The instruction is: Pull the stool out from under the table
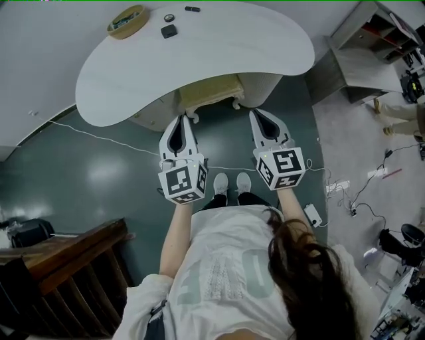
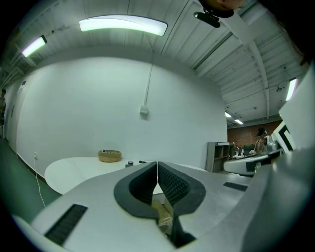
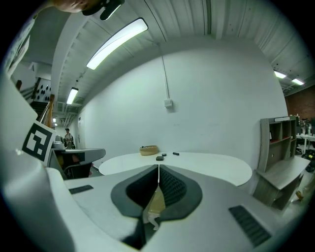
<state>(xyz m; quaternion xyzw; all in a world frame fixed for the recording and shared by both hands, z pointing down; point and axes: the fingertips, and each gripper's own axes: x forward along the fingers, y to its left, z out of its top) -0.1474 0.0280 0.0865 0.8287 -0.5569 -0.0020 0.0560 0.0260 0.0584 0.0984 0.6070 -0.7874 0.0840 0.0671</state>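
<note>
Tool L (image 1: pixel 182 119), tool R (image 1: pixel 259 115) nr stool (image 1: pixel 211 91) edge

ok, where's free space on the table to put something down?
Table: the whole right lobe and the near left edge are bare. It is crowded only at the far edge, around the basket and three small black items. Stool pokes out under the near edge.

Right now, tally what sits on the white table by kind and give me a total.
Woven basket: 1
Small dark pieces: 3 (a square one, a round one, a short bar)
Total on the table: 4
</note>
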